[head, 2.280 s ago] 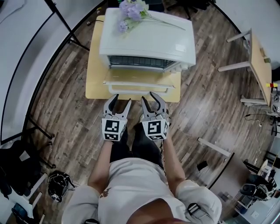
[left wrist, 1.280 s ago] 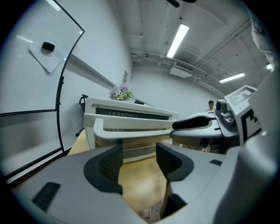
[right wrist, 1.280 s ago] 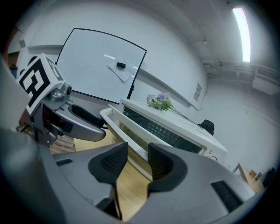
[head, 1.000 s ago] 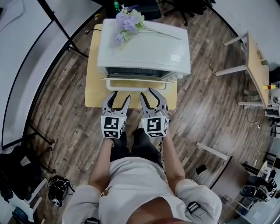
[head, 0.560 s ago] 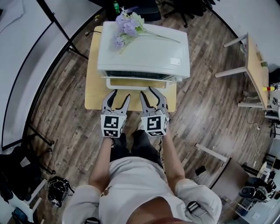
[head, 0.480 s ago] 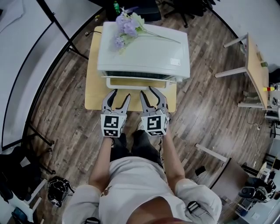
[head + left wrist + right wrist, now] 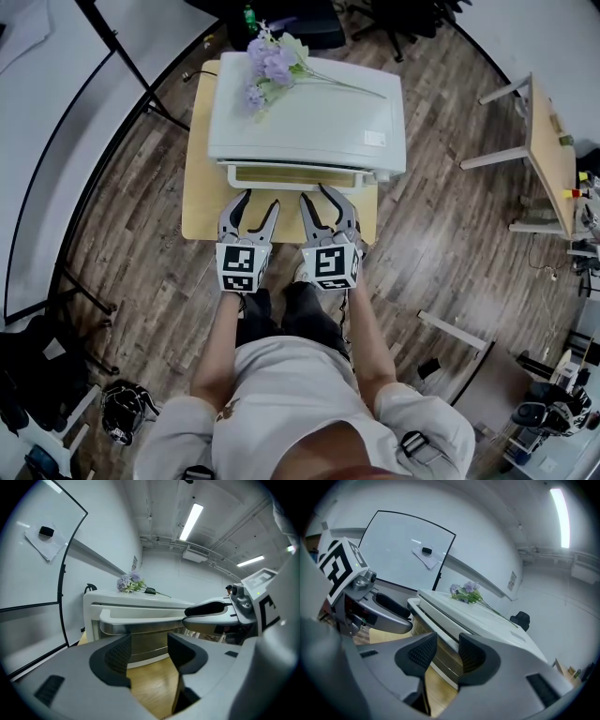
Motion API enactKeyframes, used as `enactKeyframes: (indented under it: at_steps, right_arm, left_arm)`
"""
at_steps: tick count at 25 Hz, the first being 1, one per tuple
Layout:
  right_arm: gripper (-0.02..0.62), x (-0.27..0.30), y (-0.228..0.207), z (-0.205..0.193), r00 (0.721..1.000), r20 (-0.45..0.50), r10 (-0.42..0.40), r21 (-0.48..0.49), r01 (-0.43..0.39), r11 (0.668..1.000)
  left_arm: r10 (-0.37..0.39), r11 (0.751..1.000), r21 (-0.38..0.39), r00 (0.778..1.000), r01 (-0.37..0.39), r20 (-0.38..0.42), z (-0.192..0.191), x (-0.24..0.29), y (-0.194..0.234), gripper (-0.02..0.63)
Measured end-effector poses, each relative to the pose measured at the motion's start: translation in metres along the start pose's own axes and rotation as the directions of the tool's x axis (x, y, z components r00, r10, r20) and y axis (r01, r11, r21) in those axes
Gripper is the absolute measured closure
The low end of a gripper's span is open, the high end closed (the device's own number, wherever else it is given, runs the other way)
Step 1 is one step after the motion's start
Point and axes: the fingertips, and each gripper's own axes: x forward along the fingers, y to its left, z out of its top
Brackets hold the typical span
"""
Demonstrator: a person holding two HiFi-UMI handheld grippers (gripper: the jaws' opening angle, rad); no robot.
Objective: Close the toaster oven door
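Observation:
A white toaster oven (image 7: 309,117) stands on a small wooden table (image 7: 202,197). Its door (image 7: 295,175) is tilted up and nearly shut, leaving only a thin strip of the front showing from above. Both grippers sit side by side just in front of the door. My left gripper (image 7: 255,202) has its jaws a little apart with nothing between them. My right gripper (image 7: 324,195) stands the same way, its tips at the door's lower edge. The left gripper view shows the door handle (image 7: 140,616) close ahead of the left gripper (image 7: 149,651). The door edge (image 7: 440,630) lies right behind the right gripper (image 7: 442,654).
A bunch of purple flowers (image 7: 267,61) lies on the oven's top. The table is surrounded by wood floor (image 7: 431,225). A black stand's legs (image 7: 141,66) are at the left, another table (image 7: 553,141) at the right. The person's legs are below the grippers.
The oven door has swung up from wide open to nearly shut. Both grippers have moved forward and slightly up toward the oven, staying side by side.

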Motion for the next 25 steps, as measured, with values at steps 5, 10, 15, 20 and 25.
enactKeyframes:
  at_steps: [5, 10, 15, 20, 25]
  right_arm:
    - [0.448, 0.0049, -0.0039, -0.0001, 1.0, -0.002, -0.001, -0.001, 0.001, 1.0]
    - [0.448, 0.0068, -0.0062, 0.002, 1.0, -0.003, 0.0, -0.002, 0.0, 1.0]
    - [0.448, 0.0072, -0.006, 0.0015, 1.0, -0.003, 0.001, -0.003, -0.001, 1.0]
    - [0.448, 0.008, -0.0069, 0.002, 1.0, -0.004, 0.002, 0.0, -0.002, 1.0]
    - [0.439, 0.0092, -0.0075, 0.001, 1.0, -0.009, 0.007, 0.019, -0.007, 1.0]
  left_arm:
    - [0.001, 1.0, 0.001, 1.0, -0.001, 0.0, 0.0015, 0.0055, 0.0017, 0.367]
    - [0.001, 1.0, 0.001, 1.0, -0.001, 0.0, 0.0045, 0.007, 0.0028, 0.367]
    - [0.003, 1.0, 0.001, 1.0, -0.003, -0.008, 0.0028, 0.0074, 0.0029, 0.367]
    - [0.006, 1.0, 0.003, 1.0, -0.006, -0.012, 0.0026, 0.0081, 0.0029, 0.367]
    - [0.013, 1.0, 0.006, 1.0, -0.013, -0.016, 0.0017, 0.0085, 0.0022, 0.365]
